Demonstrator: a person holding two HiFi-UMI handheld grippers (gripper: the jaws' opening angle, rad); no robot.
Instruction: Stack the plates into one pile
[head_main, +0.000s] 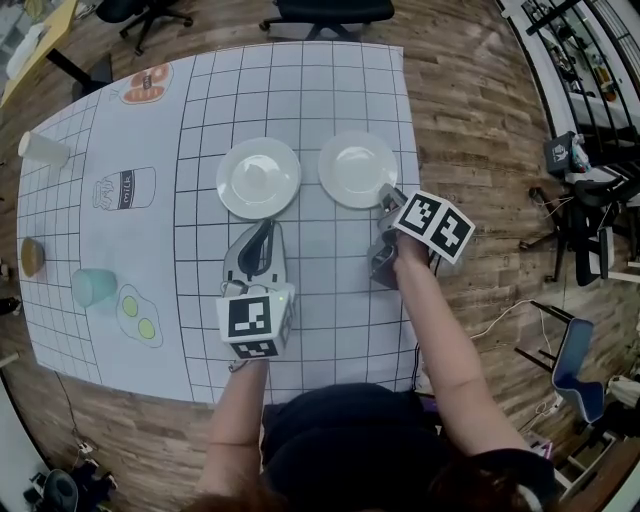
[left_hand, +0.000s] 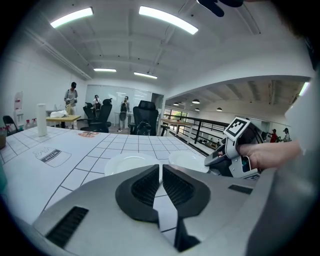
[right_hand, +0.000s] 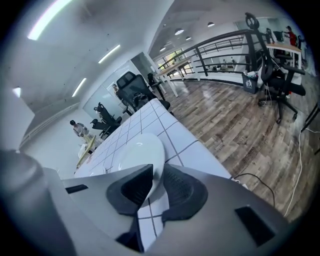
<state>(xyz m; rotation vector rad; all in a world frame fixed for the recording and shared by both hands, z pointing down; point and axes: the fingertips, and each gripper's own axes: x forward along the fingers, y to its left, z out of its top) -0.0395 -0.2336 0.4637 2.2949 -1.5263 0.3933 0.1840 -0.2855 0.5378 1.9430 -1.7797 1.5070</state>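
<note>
- left gripper (head_main: 264, 232) nearest the person, jaws clenched together with nothing between them, tips just short of left plate (head_main: 258, 177)
- right gripper (head_main: 386, 198) grasping near rim of right plate (head_main: 355, 165), rim sits between both pads
- both plates round, so no long axis; face up on gridded mat (head_main: 300, 90), side by side, apart, not stacked
- teal cup (head_main: 93, 287) on mat's left side, white cup (head_main: 42, 150) farther back; contents of both can't be made out

The drawn container (head_main: 125, 188) on the grid mat (head_main: 300, 90) carries 1 short word on its label, too small to read. No other lettering is legible.
</note>
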